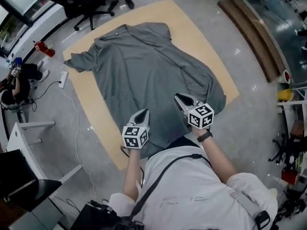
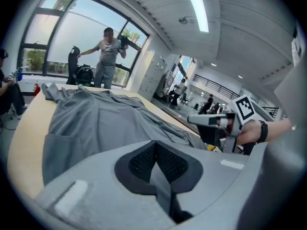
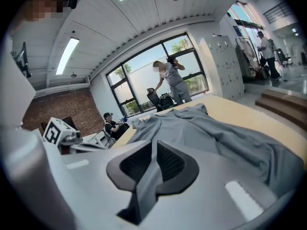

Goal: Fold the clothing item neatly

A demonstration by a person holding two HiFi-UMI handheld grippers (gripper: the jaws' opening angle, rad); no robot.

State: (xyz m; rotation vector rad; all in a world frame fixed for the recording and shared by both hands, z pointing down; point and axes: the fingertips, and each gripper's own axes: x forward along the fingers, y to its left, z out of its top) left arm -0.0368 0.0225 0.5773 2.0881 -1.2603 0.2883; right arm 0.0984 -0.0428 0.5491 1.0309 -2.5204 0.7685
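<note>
Holds shirt point(image 1: 144, 66) hem at table's point(image 1: 201, 37) near edge w/ L gripper point(image 1: 143, 112) & R gripper point(image 1: 179, 97), both clamped tight on fabric, prob. to fold hem toward collar point(image 1: 115, 34).

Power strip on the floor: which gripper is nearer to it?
Left. The left gripper is at the shirt hem, right of the strip; the right gripper is farther right.

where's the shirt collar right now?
Head view, upper left: the collar lies at the far end of the tan table, nearest the office chair.
</note>
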